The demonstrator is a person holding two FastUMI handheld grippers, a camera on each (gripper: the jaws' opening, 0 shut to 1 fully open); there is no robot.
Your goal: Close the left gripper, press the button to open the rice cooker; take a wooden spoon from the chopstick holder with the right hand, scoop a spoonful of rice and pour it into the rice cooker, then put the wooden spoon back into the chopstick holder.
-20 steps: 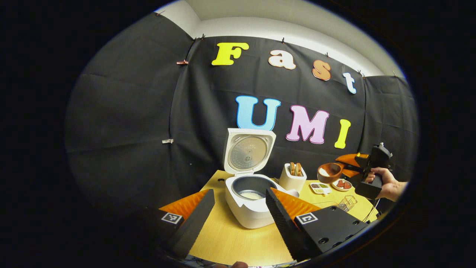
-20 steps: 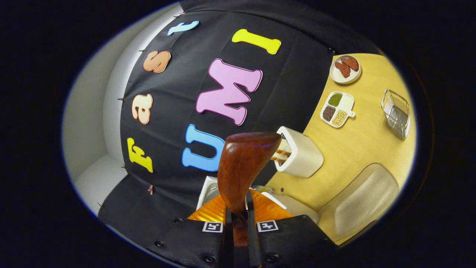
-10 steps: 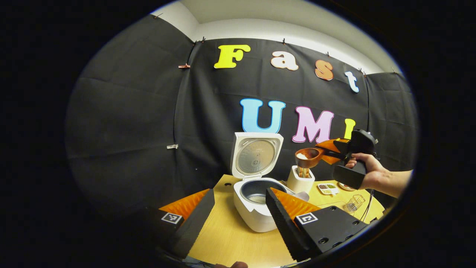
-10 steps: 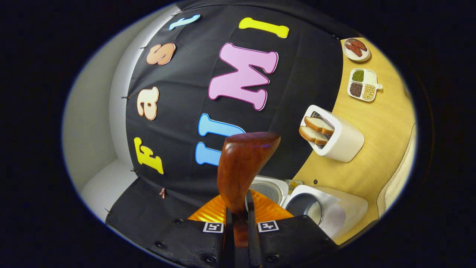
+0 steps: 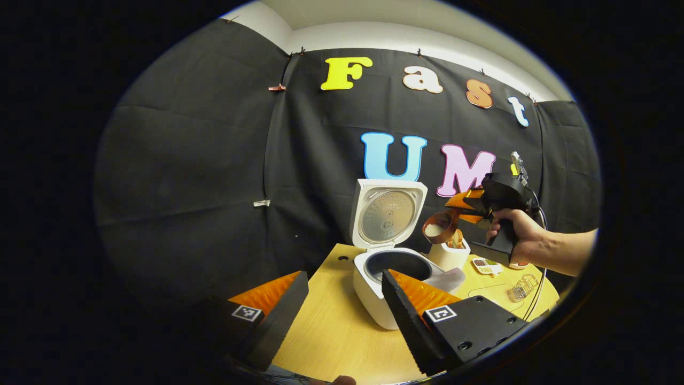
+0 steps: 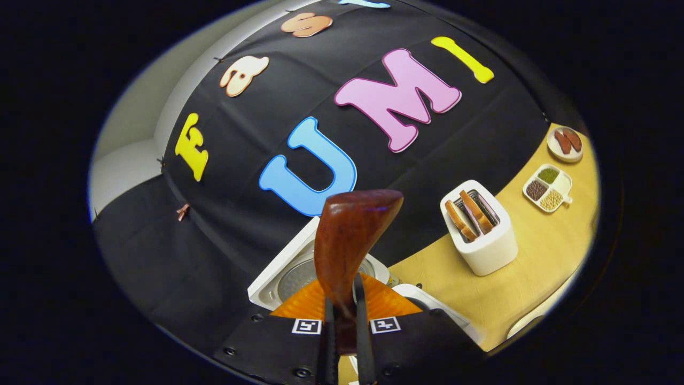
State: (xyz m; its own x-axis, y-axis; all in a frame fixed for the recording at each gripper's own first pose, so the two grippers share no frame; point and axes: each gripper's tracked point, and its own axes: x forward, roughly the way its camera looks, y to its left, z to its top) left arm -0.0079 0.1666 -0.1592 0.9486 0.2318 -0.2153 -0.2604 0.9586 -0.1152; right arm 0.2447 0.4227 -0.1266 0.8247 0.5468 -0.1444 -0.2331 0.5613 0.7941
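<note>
Left gripper view: we hold our right gripper (image 5: 464, 209) clamped on a brown wooden spoon (image 5: 439, 227) of rice, right of the open white rice cooker (image 5: 393, 267); left gripper (image 5: 342, 305) gapes empty; next, we tip rice into the pot

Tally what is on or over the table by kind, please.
Rice cooker: 1
Wooden spoon: 1
White holder: 1
Divided dish: 1
Round plate: 1
Wire basket: 1
Total: 6
</note>
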